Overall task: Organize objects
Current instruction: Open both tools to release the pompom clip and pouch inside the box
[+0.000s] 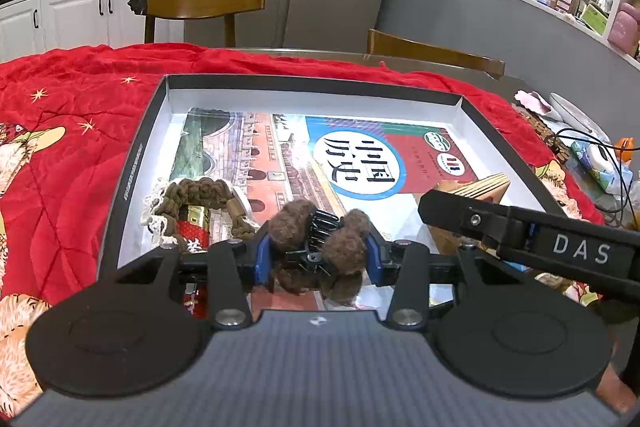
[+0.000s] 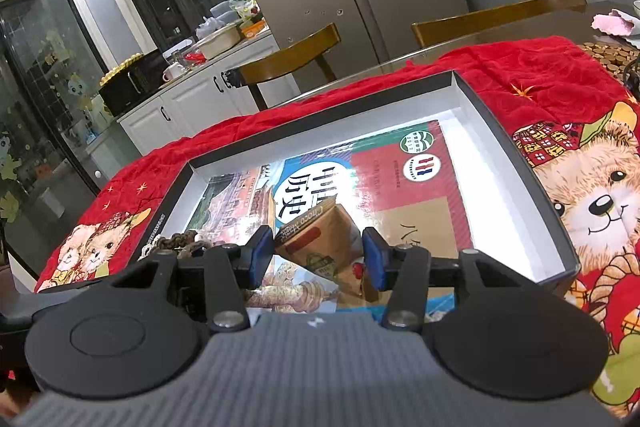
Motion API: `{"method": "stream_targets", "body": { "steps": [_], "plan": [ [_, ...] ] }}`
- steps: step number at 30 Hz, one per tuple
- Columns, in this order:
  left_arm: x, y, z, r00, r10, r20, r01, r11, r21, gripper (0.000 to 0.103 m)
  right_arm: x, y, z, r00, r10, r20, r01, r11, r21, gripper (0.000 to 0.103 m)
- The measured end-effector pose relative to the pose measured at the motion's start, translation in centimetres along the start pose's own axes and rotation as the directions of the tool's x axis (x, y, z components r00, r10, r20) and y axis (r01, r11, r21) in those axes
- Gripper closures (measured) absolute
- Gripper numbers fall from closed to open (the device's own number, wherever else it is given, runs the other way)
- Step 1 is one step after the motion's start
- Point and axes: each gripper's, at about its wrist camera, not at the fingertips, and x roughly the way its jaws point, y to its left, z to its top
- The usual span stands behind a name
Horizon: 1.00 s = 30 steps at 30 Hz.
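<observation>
- Left tongs [image 1: 318, 253]: pressed onto a fuzzy brown hair claw clip [image 1: 320, 247], blue pads squeezing its pompoms from both sides; the clip sits low over the near part of the box tray [image 1: 132, 163].
- Right tongs [image 2: 318, 255]: spread, pads standing either side of a tan Choco snack packet [image 2: 320, 243], which lies in the tray on the history book [image 2: 360, 179]; contact with the pads cannot be told.
- Box tray: dark-rimmed, white-walled, resting on the red bear blanket [image 1: 60, 131] that covers the surface.
- Step in hand, as judged: setting the clip into the tray. Best done by lowering it onto bare book cover, between the brown braided band [image 1: 192, 207] on the left and the packet on the right, then loosening only once it rests flat, so that the pompoms do not roll.
- Risk: the right tongs' arm crosses close on the right; keep the two apart.
- Left view only: the clip and the braided band whole, plus clutter at the surface's right edge.
- Right view only: the packet's printed face, the gap at the right pads, the large bear print on the blanket.
</observation>
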Motion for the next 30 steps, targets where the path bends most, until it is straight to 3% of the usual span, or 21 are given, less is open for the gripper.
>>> {"method": "stream_targets", "body": {
  "steps": [6,8,10,15,19,26,30],
  "plan": [
    [0.0,-0.4,0.1,1.0,-0.015,-0.011,0.015,0.999,0.029,0.046,-0.3,0.2,0.0,1.0,0.014,0.007,-0.014,1.0,0.003,0.045],
    [0.0,-0.4,0.3,1.0,-0.014,-0.016,0.014,0.999,0.033,0.044,-0.5,0.2,0.0,1.0,0.02,0.015,-0.02,1.0,0.006,0.041],
    [-0.1,-0.2,0.5,1.0,-0.013,-0.017,0.013,1.0,0.021,0.04,-0.9,0.1,0.2,0.999,0.038,0.027,-0.039,0.999,0.015,0.028],
    [-0.9,0.0,1.1,0.999,-0.036,-0.015,0.036,0.999,0.024,0.034,-2.4,0.2,0.7,0.995,0.062,0.081,-0.063,0.998,0.014,0.025],
    [-2.2,0.2,1.7,0.998,-0.048,0.035,0.046,0.998,0.034,0.027,-3.6,0.3,1.0,0.99,0.083,0.117,-0.087,0.996,0.025,0.024],
    [-5.3,0.9,3.6,0.992,-0.083,0.097,0.082,0.997,0.013,0.024,-6.0,0.8,1.8,0.977,0.089,0.193,-0.091,0.996,0.001,0.023],
    [-8.1,0.8,4.4,0.984,-0.08,0.161,0.077,0.997,0.019,0.024,-7.2,0.7,2.3,0.965,0.154,0.213,-0.163,0.986,0.022,0.021]
  ]
}}
